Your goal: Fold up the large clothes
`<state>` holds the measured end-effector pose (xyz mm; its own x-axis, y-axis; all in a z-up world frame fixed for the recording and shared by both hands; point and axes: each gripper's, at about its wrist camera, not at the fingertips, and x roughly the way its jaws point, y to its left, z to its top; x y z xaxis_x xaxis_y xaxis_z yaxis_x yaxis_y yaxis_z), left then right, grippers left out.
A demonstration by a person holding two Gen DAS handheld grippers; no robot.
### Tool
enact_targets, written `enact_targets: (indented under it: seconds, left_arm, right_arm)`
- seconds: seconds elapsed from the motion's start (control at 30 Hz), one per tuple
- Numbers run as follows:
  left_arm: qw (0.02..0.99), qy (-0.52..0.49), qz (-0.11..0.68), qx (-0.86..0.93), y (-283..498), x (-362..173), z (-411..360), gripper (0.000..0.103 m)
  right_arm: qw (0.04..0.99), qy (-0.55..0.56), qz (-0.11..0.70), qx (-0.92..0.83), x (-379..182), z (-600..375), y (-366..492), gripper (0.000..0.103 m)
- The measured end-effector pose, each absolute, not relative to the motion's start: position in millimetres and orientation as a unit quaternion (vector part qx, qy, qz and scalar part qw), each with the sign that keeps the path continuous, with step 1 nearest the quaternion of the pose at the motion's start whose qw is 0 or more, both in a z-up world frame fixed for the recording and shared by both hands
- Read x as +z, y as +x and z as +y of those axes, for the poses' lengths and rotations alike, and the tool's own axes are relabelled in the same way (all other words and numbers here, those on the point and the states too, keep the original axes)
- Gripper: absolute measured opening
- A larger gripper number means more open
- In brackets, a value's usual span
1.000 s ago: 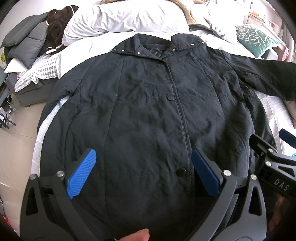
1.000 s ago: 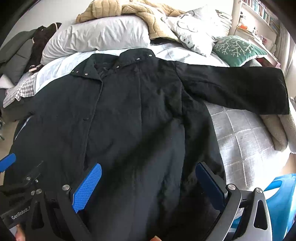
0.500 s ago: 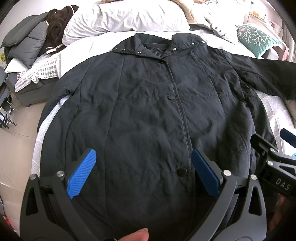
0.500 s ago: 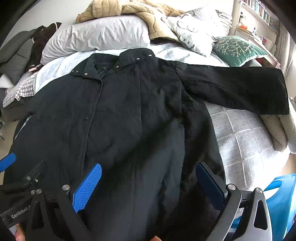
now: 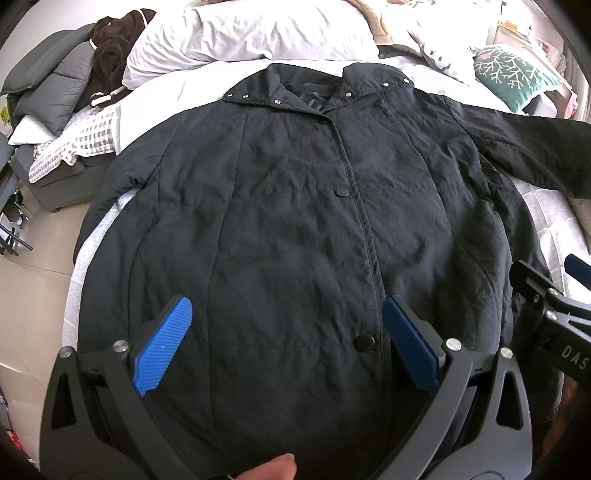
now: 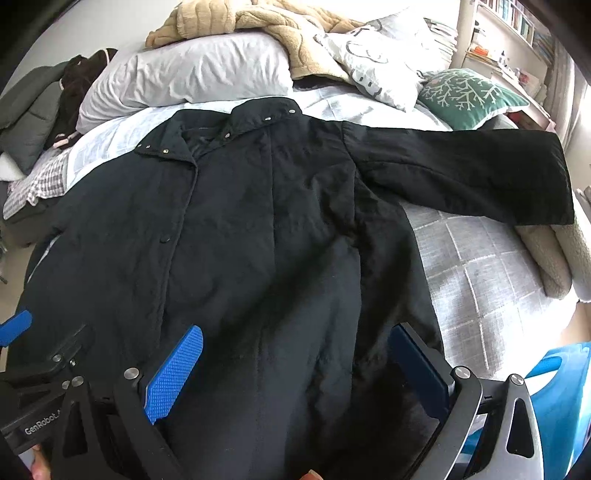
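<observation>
A large black quilted coat [image 5: 295, 206] lies face up and buttoned on the bed, collar toward the pillows. Its right sleeve [image 6: 461, 173] stretches out flat across the grey checked cover. My left gripper [image 5: 286, 343] hovers open above the coat's lower front, near the bottom snap button [image 5: 365, 342]. My right gripper [image 6: 295, 365] is open too, above the hem on the coat's right side. Neither holds any cloth. The left gripper [image 6: 22, 354] also shows at the left edge of the right wrist view.
White pillows [image 5: 251, 33], a beige blanket [image 6: 258, 22] and a green cushion [image 6: 469, 96] line the head of the bed. Dark clothes [image 5: 59, 74] are piled at the far left. A blue plastic thing [image 6: 557, 398] sits at the bed's right edge. Tiled floor [image 5: 33, 280] lies left.
Both views have shifted very slightly; the coat lies as before and both grippers stay open above its lower part.
</observation>
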<state>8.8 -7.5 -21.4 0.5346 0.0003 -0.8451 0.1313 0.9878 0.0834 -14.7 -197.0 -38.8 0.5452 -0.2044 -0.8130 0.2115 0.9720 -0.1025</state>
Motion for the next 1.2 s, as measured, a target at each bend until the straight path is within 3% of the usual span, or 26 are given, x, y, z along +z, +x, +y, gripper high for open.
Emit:
enact_targets:
  seconds: [0.73,0.97,1.2]
  left_arm:
    - [0.882,0.033,0.461,-0.090,28.5,1.6,7.7,0.102]
    - [0.878,0.022,0.466,-0.105,79.8,27.9,29.8,0.102]
    - [0.867,0.025,0.490,-0.080,179.0,32.1,46.7,0.102]
  right_arm:
    - [0.888,-0.026,0.438,-0.136,-25.5,-205.8,-10.1,0.103]
    - [0.888,-0.048,0.445,-0.106,-1.9,-214.2,21.0,0.103]
    - [0.889,-0.034,0.455,-0.038,25.0,-227.6,96.6,0.103]
